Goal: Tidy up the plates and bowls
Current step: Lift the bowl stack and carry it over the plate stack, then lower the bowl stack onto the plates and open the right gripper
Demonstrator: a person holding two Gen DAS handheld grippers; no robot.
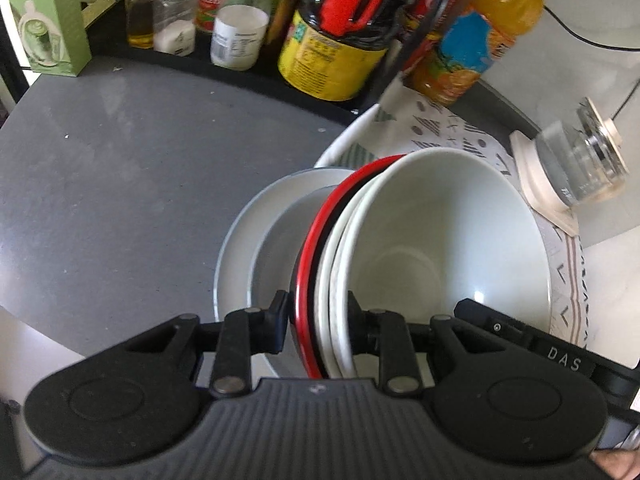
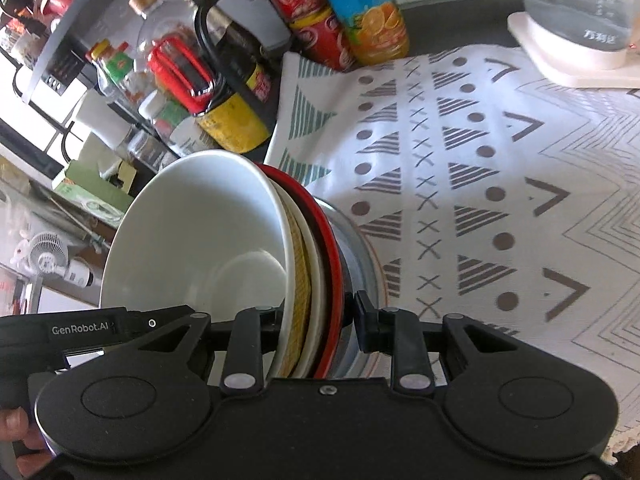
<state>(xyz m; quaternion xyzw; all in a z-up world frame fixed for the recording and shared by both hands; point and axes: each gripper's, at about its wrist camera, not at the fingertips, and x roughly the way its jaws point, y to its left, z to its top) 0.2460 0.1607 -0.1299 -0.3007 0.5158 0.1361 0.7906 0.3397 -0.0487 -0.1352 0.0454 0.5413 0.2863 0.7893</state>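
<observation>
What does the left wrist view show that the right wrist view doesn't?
Left wrist only: the bare grey tabletop and a green carton. Right wrist only: most of the patterned cloth and a small white fan. Both: the stack of nested bowls with a red-rimmed dish, gripped by the left gripper and right gripper, plus the orange juice bottle.

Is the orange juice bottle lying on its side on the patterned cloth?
No, the orange juice bottle stands upright at the far edge of the patterned cloth, beside the red cans.

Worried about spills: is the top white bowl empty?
Empty: the white bowl shows a bare, clean inside in both wrist views, nested in the red-rimmed bowl.
</observation>
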